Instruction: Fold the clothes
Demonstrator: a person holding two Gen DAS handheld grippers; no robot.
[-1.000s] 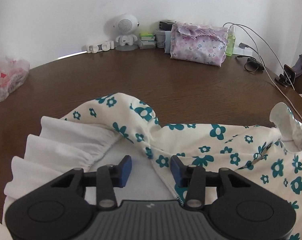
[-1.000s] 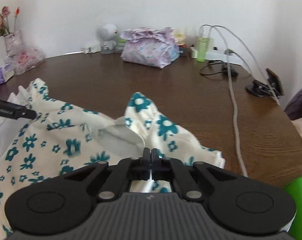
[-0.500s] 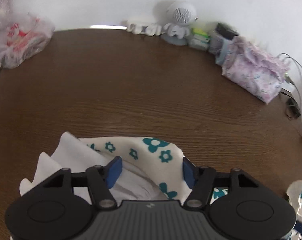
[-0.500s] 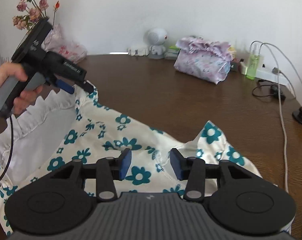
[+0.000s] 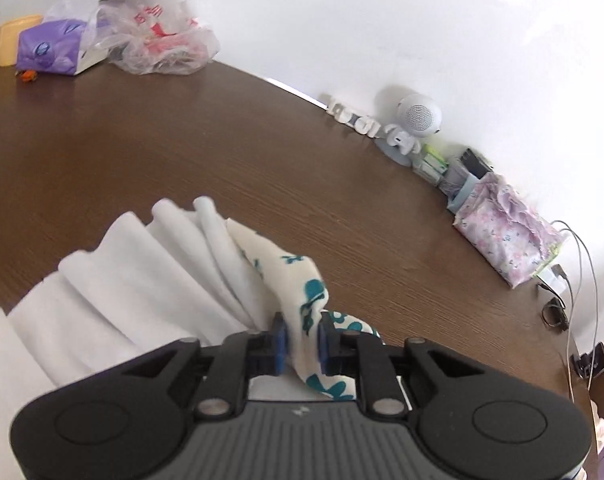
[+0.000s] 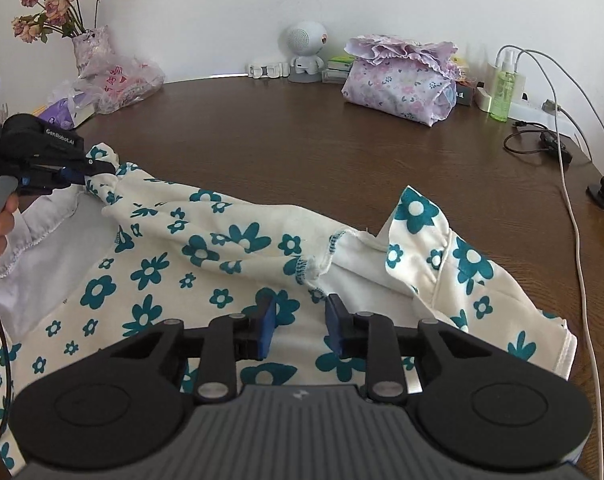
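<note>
The left gripper (image 5: pixel 301 339) is closing its blue pads on a bunched fold of the dress (image 6: pixel 222 248), soft cream cotton printed with teal flowers, its white pleated frill (image 5: pixel 142 280) fanning out beside the pinch. The right gripper (image 6: pixel 300 322) hangs over the dress mid-cloth, jaws part open and closing, nothing pinched between them. The dress sprawls rumpled across the brown wood-grain table (image 6: pixel 302 140), and beyond it a crinkly plastic bag (image 5: pixel 162 40) holds something red and white.

The left gripper (image 5: pixel 301 340) is closing its blue pads on a bunch of the flowery cloth (image 5: pixel 302 300). White folds (image 5: pixel 142 280) spread out to its left.
</note>
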